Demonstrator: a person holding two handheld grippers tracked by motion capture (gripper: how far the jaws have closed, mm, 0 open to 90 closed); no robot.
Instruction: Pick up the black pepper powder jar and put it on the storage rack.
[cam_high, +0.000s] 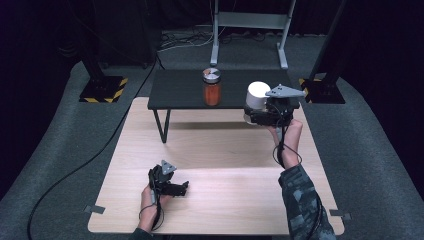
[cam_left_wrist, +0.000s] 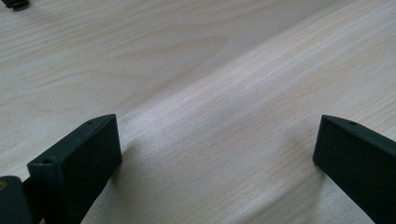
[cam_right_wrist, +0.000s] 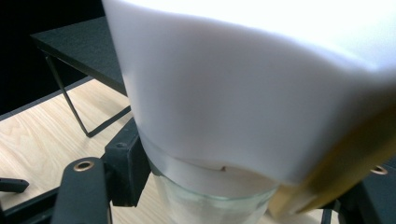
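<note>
White-lidded jar (cam_high: 257, 96) sits clamped in the right gripper's (cam_high: 260, 116) fingers at the black shelf's (cam_high: 180, 90) front edge, apparently for placing beside the orange jar (cam_high: 212, 87), while the left gripper (cam_high: 181, 189) rests on the table (cam_high: 225, 160), fingers apart.

table (cam_high: 220, 190): pale wood grain, smooth matt | shelf (cam_high: 180, 90): black, matt | jar (cam_right_wrist: 210, 205): clear glass, glossy | jar lid (cam_right_wrist: 243, 93): white, smooth plastic look | orange-filled jar (cam_high: 212, 92): metal lid | floor (cam_high: 370, 165): grey carpet, rough
</note>
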